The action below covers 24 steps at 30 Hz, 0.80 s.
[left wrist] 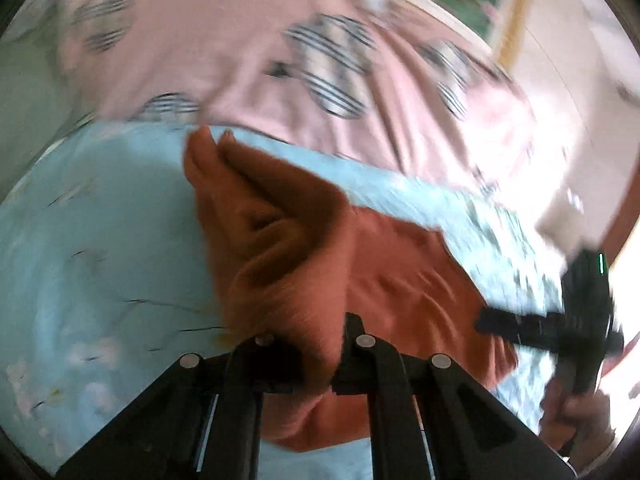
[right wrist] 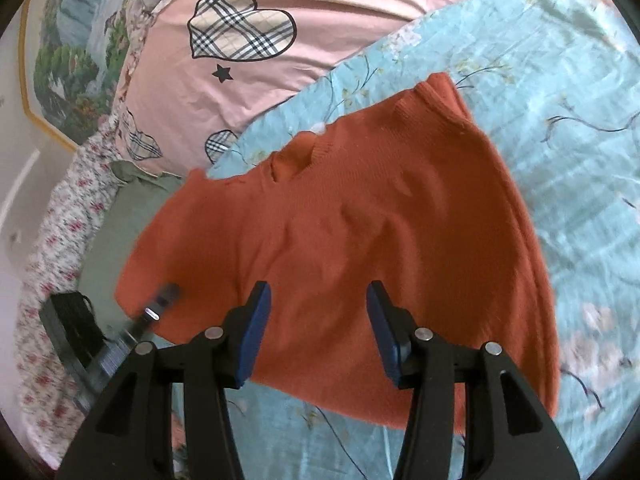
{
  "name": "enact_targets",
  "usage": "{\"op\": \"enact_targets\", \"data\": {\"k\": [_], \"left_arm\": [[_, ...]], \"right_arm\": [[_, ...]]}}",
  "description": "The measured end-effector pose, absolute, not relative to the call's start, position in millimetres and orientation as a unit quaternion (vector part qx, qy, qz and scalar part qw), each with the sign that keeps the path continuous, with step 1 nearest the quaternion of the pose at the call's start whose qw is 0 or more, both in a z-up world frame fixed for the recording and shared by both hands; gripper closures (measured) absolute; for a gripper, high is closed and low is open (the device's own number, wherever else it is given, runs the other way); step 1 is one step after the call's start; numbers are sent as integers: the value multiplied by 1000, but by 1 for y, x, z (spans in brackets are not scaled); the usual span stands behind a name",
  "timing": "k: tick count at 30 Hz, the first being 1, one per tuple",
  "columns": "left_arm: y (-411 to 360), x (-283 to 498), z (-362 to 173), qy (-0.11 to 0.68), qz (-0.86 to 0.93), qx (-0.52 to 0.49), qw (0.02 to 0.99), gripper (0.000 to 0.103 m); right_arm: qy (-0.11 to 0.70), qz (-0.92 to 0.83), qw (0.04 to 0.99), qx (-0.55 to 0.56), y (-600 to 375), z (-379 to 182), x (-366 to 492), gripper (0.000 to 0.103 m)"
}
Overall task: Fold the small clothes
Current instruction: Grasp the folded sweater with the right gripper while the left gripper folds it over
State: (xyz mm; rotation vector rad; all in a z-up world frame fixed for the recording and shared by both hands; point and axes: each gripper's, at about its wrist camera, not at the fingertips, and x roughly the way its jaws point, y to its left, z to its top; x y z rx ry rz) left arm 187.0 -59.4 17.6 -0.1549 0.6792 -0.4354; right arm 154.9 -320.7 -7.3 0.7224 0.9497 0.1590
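An orange knitted sweater (right wrist: 360, 208) lies spread on the light blue floral bedsheet (right wrist: 560, 120). In the left wrist view my left gripper (left wrist: 316, 348) is shut on a bunched fold of the sweater (left wrist: 280, 248), which rises lifted in front of the camera. The view is blurred. The right wrist view shows my left gripper (right wrist: 164, 296) at the sweater's left edge. My right gripper (right wrist: 318, 332) stands open over the sweater's near hem, blue pads apart and no cloth pinched. It also shows in the left wrist view, where the right gripper (left wrist: 496, 322) is at the sweater's right side.
A pink quilt with plaid hearts (right wrist: 320, 20) lies along the far side of the sheet. A green cloth (right wrist: 116, 220) and a flowered cover (right wrist: 60, 208) are to the left. A framed picture (right wrist: 60, 60) hangs behind. A hand (left wrist: 580, 412) holds the right gripper.
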Motion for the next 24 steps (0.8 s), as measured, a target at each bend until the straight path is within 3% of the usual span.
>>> {"op": "enact_targets", "data": {"k": [8,15,16,17,18,19,24], "left_arm": [[-138,178,-40,376,-233,30,896,96],[-130,176,-30,371,-243,21,896,96],[-130,175,-29,369,-244,28,896,96],[-132,174,-30,369,-245,33,896,96],[-135,174,-30,370,-248,38,895,96],[-137,172,-28,370,-249,41,894,96],[-147,167,4,350,-286,22,892,96]], "right_arm": [[502,134,776,358,-304,-38,218,31],[543,160,759,323,-270,-66,295,31],[541,164,763,312,-264,-65,304,39],[539,166,771,298,-258,-63,312,66],[540,164,775,284,-254,-62,317,81],[543,163,776,276,-251,-58,321,88],[473,183,824,253,-277,8,293,88]]}}
